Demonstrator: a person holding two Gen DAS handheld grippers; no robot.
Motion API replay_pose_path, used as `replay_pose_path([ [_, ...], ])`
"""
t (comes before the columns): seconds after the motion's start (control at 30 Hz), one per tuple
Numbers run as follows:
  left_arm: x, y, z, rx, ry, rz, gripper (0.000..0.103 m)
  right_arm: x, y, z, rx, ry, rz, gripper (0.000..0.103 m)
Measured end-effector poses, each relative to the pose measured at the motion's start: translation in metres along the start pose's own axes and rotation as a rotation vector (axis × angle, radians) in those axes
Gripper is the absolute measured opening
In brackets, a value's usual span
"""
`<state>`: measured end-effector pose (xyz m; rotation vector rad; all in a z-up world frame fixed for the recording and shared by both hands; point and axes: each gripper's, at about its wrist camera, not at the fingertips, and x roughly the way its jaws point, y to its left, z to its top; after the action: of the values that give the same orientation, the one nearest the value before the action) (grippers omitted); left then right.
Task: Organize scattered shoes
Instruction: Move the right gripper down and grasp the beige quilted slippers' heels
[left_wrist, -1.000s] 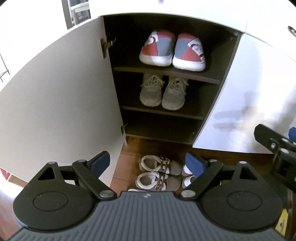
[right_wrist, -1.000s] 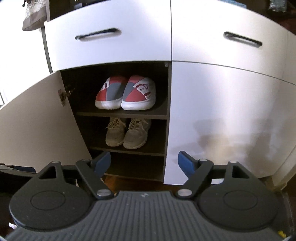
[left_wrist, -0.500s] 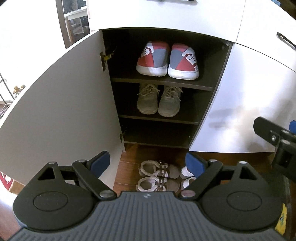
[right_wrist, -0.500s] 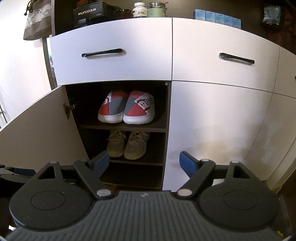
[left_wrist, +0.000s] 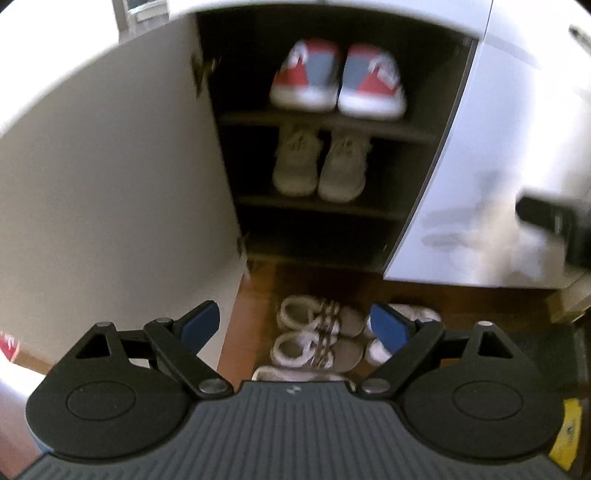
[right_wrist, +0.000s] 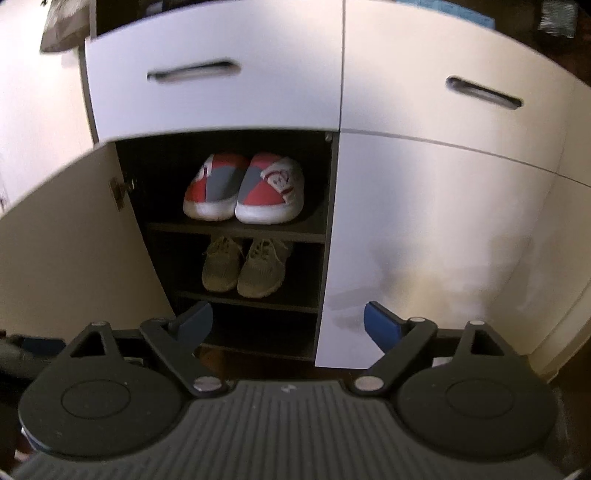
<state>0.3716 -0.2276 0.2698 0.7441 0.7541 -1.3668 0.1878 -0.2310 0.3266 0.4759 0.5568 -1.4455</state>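
An open shoe cabinet holds a red and grey pair of slip-ons (left_wrist: 337, 79) (right_wrist: 244, 189) on the top shelf and a grey pair of sneakers (left_wrist: 320, 165) (right_wrist: 244, 267) on the middle shelf. The bottom shelf (left_wrist: 314, 236) is dark and bare. A pair of white sandals with straps (left_wrist: 317, 338) lies on the wood floor before the cabinet, with more white shoes (left_wrist: 424, 317) beside it. My left gripper (left_wrist: 295, 326) is open above the sandals. My right gripper (right_wrist: 288, 321) is open and empty, facing the cabinet; its body shows at the right of the left wrist view (left_wrist: 557, 221).
The cabinet's left door (left_wrist: 110, 177) stands open at the left. The right door (right_wrist: 424, 240) is closed. Two drawers with dark handles (right_wrist: 194, 72) sit above. The wood floor (left_wrist: 258, 295) runs in front of the cabinet.
Both cameras have moved closer to the cabinet and tilted down after pulling back half a second ago. Both grippers stay open and empty. The shoes have not moved.
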Motion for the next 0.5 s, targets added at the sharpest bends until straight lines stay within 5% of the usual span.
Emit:
replay_pose_path([
  [0.3, 0.09, 0.019, -0.183, -0.338, 0.208, 0.185, 0.09, 0.164, 0.034, -0.123, -0.468, 0.332, 0.274, 0.091],
  [0.5, 0.139, 0.023, -0.245, -0.493, 0.237, 0.275, 0.09, 0.255, 0.092, -0.239, -0.818, 0.502, 0.57, 0.073],
])
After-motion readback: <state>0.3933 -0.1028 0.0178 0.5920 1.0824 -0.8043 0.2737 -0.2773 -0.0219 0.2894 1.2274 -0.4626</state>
